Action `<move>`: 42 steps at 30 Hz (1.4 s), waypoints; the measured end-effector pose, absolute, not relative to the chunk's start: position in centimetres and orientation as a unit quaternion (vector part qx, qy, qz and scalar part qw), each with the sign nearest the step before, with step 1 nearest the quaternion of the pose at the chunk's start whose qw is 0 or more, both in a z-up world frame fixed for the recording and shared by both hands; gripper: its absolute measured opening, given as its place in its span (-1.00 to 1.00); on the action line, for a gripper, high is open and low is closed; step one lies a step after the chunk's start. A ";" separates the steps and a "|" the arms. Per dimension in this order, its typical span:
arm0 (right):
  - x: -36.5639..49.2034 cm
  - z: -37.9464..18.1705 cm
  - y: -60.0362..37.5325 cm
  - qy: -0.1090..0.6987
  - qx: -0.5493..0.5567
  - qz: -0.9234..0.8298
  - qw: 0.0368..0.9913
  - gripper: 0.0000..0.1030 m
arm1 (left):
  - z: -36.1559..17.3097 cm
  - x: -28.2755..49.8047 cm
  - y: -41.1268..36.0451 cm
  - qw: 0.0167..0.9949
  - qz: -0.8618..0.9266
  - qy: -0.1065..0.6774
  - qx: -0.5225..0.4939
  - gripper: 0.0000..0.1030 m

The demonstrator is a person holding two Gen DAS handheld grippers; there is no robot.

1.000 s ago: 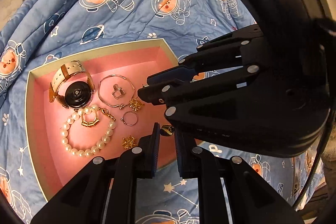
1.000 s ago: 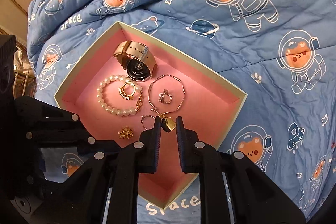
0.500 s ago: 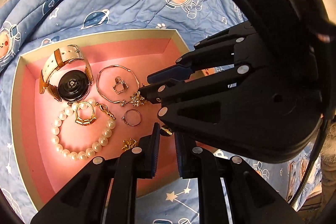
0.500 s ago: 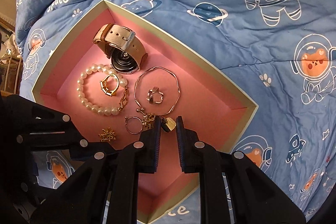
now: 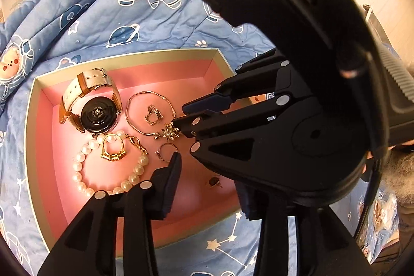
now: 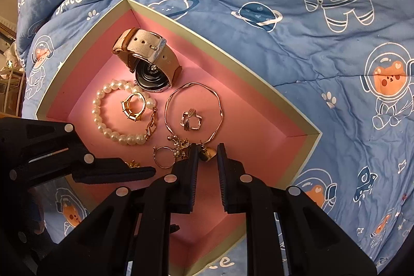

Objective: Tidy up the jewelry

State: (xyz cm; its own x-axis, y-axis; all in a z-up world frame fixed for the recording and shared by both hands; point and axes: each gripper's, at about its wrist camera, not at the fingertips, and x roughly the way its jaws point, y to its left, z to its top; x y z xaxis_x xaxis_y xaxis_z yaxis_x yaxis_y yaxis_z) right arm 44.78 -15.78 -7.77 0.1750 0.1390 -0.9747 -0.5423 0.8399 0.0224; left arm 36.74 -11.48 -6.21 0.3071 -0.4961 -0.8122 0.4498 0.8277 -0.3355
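Note:
A pink-lined box (image 5: 124,60) (image 6: 258,79) lies on a blue quilt. It holds a beige-strapped watch (image 5: 97,113) (image 6: 152,56), a pearl bracelet (image 5: 85,167) (image 6: 101,118), a gold ring (image 5: 112,151), a thin bangle (image 5: 145,105) (image 6: 194,110) and a hoop earring (image 6: 163,157). The jaws of my left gripper (image 5: 209,172) are opening, with a small dark earring (image 5: 214,182) lying loose on the box floor between them. My right gripper (image 6: 207,162) points down into the box, shut on a gold heart earring (image 6: 208,154) at its tips. In the left wrist view it hides my left gripper's right finger.
The quilt (image 6: 310,43) is rumpled and rises in folds at the back. A flower earring (image 5: 169,132) lies by the right gripper's tips, and a second gold one (image 6: 132,164) sits beside the left gripper's finger (image 6: 121,171). Clear bags of jewelry (image 5: 383,214) lie at the far right.
My left gripper's jaws have parted and the dark earring they held now lies on the pink floor. The right gripper has sunk lower into the box, still holding the heart earring.

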 end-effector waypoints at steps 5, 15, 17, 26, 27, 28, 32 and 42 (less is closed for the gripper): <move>44.3 -6.5 -15.7 0.576 -0.163 0.235 0.766 -0.21 | -5.4 35.9 -10.3 0.816 -0.292 0.497 -0.033 0.04; 41.5 -3.4 -17.0 0.518 -0.135 0.242 0.809 0.01 | -2.9 32.7 -8.3 0.858 -0.261 0.442 -0.007 0.38; 40.1 -2.7 -17.4 0.495 -0.128 0.241 0.825 0.02 | -2.6 31.8 -8.1 0.866 -0.255 0.431 0.009 0.46; 33.8 -0.8 -20.0 0.405 -0.066 0.202 0.889 0.07 | -0.7 27.8 -6.7 0.888 -0.236 0.391 0.057 0.57; 32.9 -0.6 -20.2 0.392 -0.064 0.190 0.898 0.26 | -0.7 27.5 -6.5 0.890 -0.233 0.387 0.060 0.57; 31.9 -0.4 -20.4 0.375 -0.060 0.176 0.908 0.41 | -0.7 27.2 -6.5 0.893 -0.229 0.383 0.060 0.58; 27.6 0.4 -21.4 0.329 -0.032 0.139 0.934 0.44 | -0.1 24.8 -4.6 0.916 -0.184 0.352 0.050 0.63; 13.4 1.7 -20.5 0.241 0.009 0.077 0.967 0.58 | 2.1 14.5 -0.7 0.962 -0.080 0.260 0.027 0.79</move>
State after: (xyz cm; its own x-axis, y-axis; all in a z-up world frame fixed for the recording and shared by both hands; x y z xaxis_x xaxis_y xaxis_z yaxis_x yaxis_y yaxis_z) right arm 13.36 -20.54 1.72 0.8720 0.1532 -0.4649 -0.1450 0.9880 0.0538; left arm 14.53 -0.66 2.13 0.8520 -0.1407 -0.5043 0.1685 0.9857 0.0097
